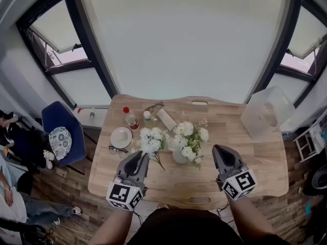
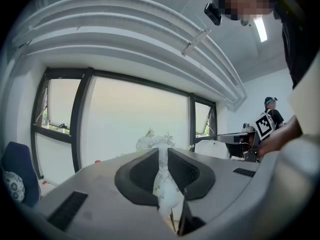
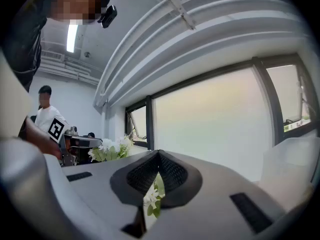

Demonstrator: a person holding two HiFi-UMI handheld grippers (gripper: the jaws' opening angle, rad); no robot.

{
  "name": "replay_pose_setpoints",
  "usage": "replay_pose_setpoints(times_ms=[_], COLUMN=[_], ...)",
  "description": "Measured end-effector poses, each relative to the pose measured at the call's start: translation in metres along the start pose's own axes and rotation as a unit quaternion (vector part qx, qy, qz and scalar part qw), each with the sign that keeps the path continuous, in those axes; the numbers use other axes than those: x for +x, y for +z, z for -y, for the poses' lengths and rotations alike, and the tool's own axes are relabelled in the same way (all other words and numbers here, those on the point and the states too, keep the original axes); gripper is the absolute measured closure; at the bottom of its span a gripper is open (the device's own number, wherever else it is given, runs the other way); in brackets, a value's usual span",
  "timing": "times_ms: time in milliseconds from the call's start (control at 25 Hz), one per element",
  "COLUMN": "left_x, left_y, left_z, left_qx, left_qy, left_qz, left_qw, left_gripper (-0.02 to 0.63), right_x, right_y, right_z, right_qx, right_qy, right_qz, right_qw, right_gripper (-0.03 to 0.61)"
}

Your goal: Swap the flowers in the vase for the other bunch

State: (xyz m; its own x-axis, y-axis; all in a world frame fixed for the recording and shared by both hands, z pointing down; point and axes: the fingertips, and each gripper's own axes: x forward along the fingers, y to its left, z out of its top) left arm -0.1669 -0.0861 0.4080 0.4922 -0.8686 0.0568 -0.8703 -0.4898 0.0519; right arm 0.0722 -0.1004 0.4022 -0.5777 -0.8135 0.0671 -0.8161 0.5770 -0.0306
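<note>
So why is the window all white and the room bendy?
Head view: daylight washes out the window, and the wide lens bows its frames. Left gripper view: ceiling beams curve, corners go dark. Right gripper view: same bending, flowers look soft.

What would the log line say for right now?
flowers: in vase | other bunch: on table | left gripper: empty | right gripper: shut, empty

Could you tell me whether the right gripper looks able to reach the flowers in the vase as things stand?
Probably yes. The right gripper hovers close beside the flowers in the vase, with only open table between them. Its jaws are shut, so they would have to open first.
</note>
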Motion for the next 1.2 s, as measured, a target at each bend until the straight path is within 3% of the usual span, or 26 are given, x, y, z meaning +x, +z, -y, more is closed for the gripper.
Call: replay_pose_setpoints(times_ms=[720,1200], left_x=[0.008,0.020], left_y=[-0.007,-0.013], left_z=[-0.001,-0.013], left_qx=[-0.008,-0.014], left_qy=[0.001,0.010], left_qz=[-0.006,-0.015], left_qw=[1.0000,0.9997], left_gripper=[0.558,0.558], right_x=[0.008,0.033], right_y=[0.001,-0.017], right_z=[0.011,0.016], right_qx=[0.013,0.020], right_qy=[-0.009,0.007], right_qz=[0.007,-0.021], right_qw=[1.000,1.000], right_gripper=[0.552,0.549])
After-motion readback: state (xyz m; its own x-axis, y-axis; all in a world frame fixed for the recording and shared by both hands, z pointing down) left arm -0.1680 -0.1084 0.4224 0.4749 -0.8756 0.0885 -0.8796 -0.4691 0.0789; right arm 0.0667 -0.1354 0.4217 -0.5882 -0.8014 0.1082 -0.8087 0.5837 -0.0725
